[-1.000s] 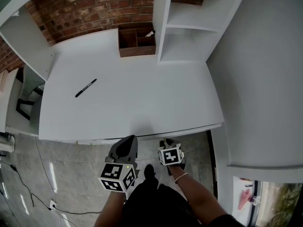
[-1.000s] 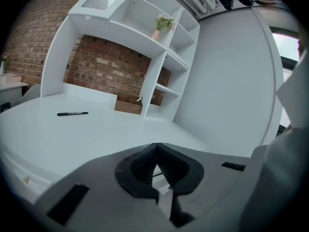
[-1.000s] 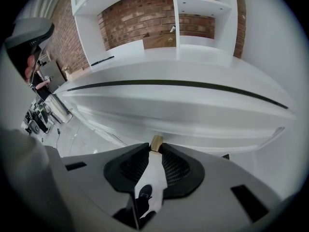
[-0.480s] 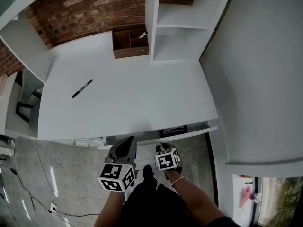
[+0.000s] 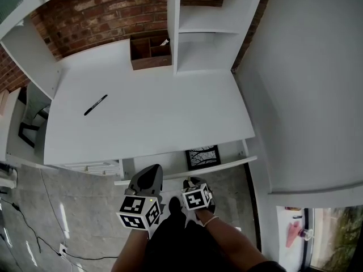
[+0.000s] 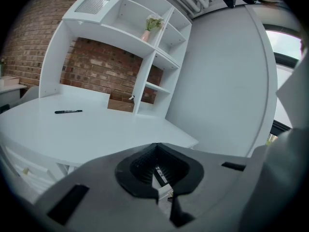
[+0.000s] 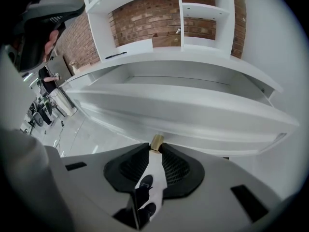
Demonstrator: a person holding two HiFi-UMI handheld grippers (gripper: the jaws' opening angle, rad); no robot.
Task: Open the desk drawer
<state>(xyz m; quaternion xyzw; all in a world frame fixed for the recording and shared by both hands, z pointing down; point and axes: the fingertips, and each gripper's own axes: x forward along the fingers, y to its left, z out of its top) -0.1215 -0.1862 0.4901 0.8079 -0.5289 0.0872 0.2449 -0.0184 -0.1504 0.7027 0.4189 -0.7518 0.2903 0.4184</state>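
While the right claw (image 7: 155, 146) pinches the small brass knob (image 7: 157, 141) on the drawer front, its jaws narrowed onto the knob from either side, the desk drawer (image 5: 227, 164) stands partly out from under the front edge of the white counter (image 5: 159, 118). From the head view the drawer sits toward the counter's right end, its front panel slanting across just ahead of both claws. Inside it, a dark framed picture (image 5: 202, 156) lies flat against the near side. The right claw points steeply down at the knob, with the person's forearm behind it.

The left claw (image 5: 152, 169) hovers just beside the right one, left of it and clear of the drawer front. In its own view the jaws are drawn together to a bare slit with nothing gripped between them.

Up on the counter, a black marker pen (image 5: 96, 105) lies alone toward the left, well apart from a brown wooden organiser box (image 5: 150, 51) that stands at the back against the brick wall (image 5: 102, 10). The box sits just beside a white shelf unit (image 5: 204, 27) that rises at the counter's right rear.
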